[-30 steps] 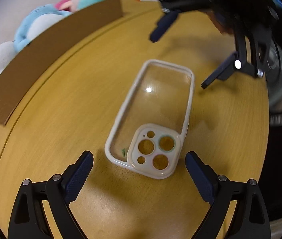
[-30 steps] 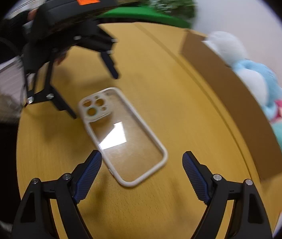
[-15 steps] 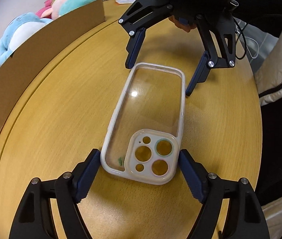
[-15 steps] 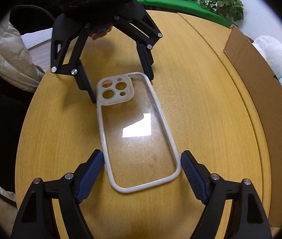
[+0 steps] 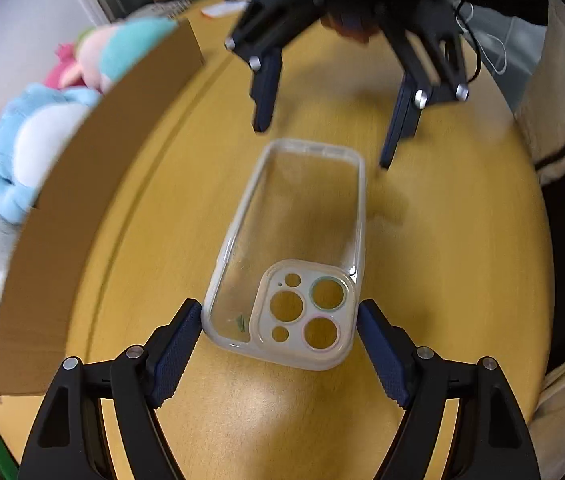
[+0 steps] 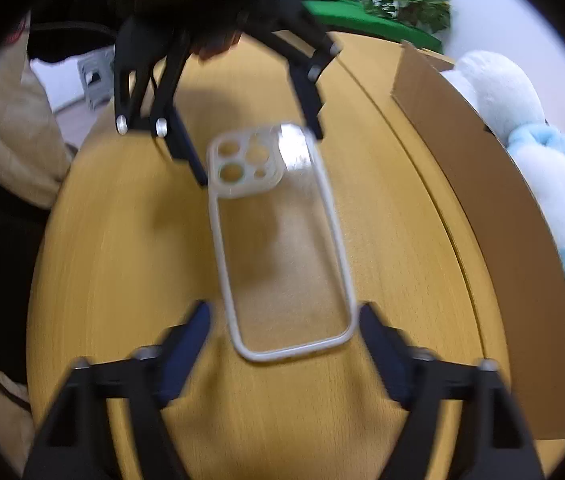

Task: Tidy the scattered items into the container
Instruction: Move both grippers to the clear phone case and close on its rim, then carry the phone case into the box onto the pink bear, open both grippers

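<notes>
Where it lies mid-frame on the desk (image 5: 462,264):
Phone case (image 5: 298,240): clenched at its camera end by left tongs (image 5: 280,320).
Right tongs (image 6: 282,320): released, astride its other end.

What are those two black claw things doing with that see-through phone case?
A person is holding a gripper in each hand over a wooden table. The left gripper is shut on the camera end of the phone case. The right gripper straddles the other end, touching on one side at most. The cardboard box of plush toys waits alongside.
</notes>
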Demonstrator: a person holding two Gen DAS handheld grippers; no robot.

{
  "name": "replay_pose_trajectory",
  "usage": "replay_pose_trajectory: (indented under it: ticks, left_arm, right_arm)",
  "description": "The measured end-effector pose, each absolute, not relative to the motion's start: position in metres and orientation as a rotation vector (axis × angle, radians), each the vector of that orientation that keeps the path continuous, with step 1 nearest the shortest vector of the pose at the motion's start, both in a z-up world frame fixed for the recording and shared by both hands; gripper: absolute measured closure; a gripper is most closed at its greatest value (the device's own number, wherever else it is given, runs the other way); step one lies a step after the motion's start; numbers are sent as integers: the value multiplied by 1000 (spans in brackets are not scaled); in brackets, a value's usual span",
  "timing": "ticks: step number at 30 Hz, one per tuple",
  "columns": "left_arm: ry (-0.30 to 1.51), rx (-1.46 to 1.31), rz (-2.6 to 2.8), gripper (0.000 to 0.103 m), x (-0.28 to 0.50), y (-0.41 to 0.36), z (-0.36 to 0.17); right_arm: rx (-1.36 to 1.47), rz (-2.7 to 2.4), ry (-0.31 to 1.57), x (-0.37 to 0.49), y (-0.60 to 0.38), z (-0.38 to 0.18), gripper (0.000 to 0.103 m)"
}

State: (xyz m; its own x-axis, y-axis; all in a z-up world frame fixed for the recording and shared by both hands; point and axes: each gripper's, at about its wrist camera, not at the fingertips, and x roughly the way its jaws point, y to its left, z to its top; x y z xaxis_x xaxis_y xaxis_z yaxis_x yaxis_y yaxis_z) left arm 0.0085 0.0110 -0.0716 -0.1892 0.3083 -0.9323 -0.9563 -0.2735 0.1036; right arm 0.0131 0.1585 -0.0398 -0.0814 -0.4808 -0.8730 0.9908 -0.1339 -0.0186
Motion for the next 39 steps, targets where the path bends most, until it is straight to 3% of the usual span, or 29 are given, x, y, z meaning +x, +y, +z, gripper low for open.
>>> replay_pose_trajectory:
  ticks: [7, 14, 22, 27, 32, 39]
  left_arm:
    - [915, -1057, 1613, 20, -1, 7, -83]
    - [885, -1049, 1584, 20, -9, 2, -78]
    - [975, -827, 1695, 20, -48, -5, 4]
    - [1028, -708, 1758, 20, -128, -6, 65]
    - [1087, -716, 1793, 20, -220, 6, 86]
    - [1094, -814, 1760, 20, -325, 22, 79]
  right_arm:
    - [855, -1474, 916, 23, 150, -61, 23]
    - [891, -1410, 873, 18, 148, -60, 25]
    - [786, -1500, 902, 4, 167, 7, 25]
    - [687, -1590, 993, -74, 167, 80, 25]
    - [659, -1625, 1087, -157, 158, 129, 25]
    - [775, -1582, 1080, -274, 165, 108, 25]
